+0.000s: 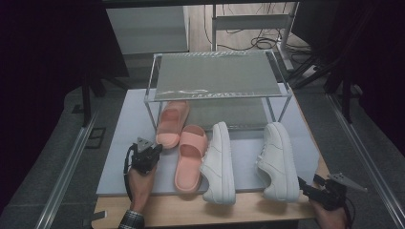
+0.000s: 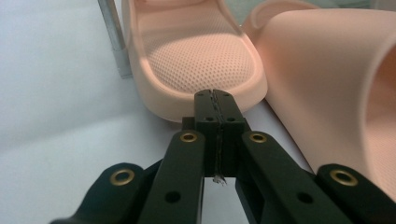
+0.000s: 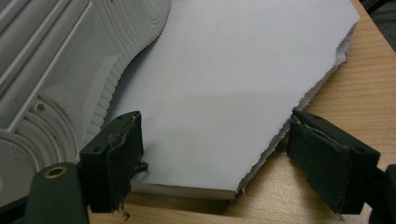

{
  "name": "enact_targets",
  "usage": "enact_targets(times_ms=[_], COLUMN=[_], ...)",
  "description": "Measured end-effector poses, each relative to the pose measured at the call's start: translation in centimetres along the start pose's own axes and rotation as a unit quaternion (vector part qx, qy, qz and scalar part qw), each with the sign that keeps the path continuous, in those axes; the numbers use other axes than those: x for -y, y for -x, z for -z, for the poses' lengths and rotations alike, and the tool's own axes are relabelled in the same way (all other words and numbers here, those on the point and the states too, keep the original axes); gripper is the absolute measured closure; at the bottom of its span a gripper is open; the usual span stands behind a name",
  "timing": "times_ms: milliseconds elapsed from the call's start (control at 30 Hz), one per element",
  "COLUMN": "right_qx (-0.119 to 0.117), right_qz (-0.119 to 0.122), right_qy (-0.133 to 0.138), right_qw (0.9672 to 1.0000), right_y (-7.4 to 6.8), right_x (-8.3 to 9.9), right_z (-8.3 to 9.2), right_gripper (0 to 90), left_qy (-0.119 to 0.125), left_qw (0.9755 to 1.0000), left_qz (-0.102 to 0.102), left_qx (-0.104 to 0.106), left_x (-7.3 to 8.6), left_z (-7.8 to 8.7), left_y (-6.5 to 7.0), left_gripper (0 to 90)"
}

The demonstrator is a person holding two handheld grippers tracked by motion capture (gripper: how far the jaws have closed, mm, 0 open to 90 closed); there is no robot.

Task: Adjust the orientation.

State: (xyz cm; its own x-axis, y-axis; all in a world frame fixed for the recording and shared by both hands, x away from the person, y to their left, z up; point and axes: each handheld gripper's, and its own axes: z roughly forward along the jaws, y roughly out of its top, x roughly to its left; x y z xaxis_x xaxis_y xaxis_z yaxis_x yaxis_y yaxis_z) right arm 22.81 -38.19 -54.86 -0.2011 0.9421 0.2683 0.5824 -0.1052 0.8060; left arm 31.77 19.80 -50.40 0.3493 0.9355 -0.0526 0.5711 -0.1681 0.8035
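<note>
Pink slide (image 2: 196, 60) lies heel-out at the rack's (image 1: 217, 93) front left leg, half under its shelves, which hold nothing. Left gripper (image 2: 214, 100), jaws pressed together on nothing, noses up to that heel; likely an approach, so gripping requires opening first. Right gripper (image 3: 212, 154) waits spread.

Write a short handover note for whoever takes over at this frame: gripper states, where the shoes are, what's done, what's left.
Left hand-held gripper: jaws shut, empty, tips right at the heel of the far pink slipper, whose toe end is under the wire rack.
Right hand-held gripper: jaws open, empty, over the white mat corner beside the right white sneaker.
Near pink slipper and left white sneaker lie on the mat in front of the rack.
Done: no shoe is on the rack.
Left: probably shelving all four shoes.
</note>
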Motion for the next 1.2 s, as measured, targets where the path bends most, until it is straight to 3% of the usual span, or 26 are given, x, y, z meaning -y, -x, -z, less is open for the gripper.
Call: enact_targets(times_ms=[600,1200], right_qx=[0.0,0.0], right_qz=[0.001,0.001], right_qy=[-0.001,0.0], right_qw=[1.0,1.0], right_y=[0.0,0.0], right_x=[0.0,0.0], right_z=[0.0,0.0], right_gripper=[18.6,18.6], left_qy=[-0.007,-0.019], left_qw=[0.9999,0.9993], left_qz=[0.001,-0.013], left_qx=[-0.014,-0.028], left_x=[-2.0,-4.1], left_z=[-3.1,-6.0], left_y=[-0.2,0.4], left_gripper=[89.6,89.6])
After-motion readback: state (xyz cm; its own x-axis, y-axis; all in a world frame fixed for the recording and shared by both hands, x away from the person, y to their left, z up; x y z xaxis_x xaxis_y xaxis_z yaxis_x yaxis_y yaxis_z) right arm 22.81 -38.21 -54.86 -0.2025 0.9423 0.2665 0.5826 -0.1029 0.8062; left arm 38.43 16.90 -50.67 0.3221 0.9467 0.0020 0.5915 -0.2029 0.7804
